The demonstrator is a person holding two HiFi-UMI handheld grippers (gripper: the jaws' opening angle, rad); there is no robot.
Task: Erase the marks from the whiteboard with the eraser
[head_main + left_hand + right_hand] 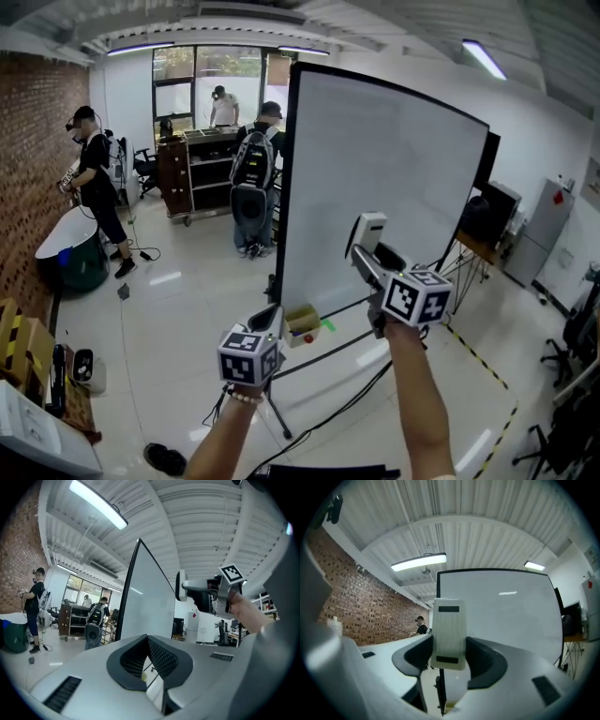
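**A:** White plastic with a dark strip at each end: where is that eraser (449, 632) sitting?

**B:** It is standing upright between the jaws of the right gripper (449, 654), which are pressing on it from both sides.

**A:** And where is the whiteboard (375, 178) standing?

**B:** Straight ahead of the right gripper, filling most of its view. The eraser is facing the board's white surface, very close. I am not managing to tell whether it is touching.

**A:** What is the left gripper (272, 317) doing?

**B:** It is hanging lower, beside the right gripper and apart from it. Its jaws are meeting at the tips and holding nothing. A small yellowish box (302, 323) is sitting just ahead of it on the board's bottom ledge.

**A:** Is anyone standing beyond the grippers?

**B:** A person with a backpack (253, 173) is standing well past the board's left edge.
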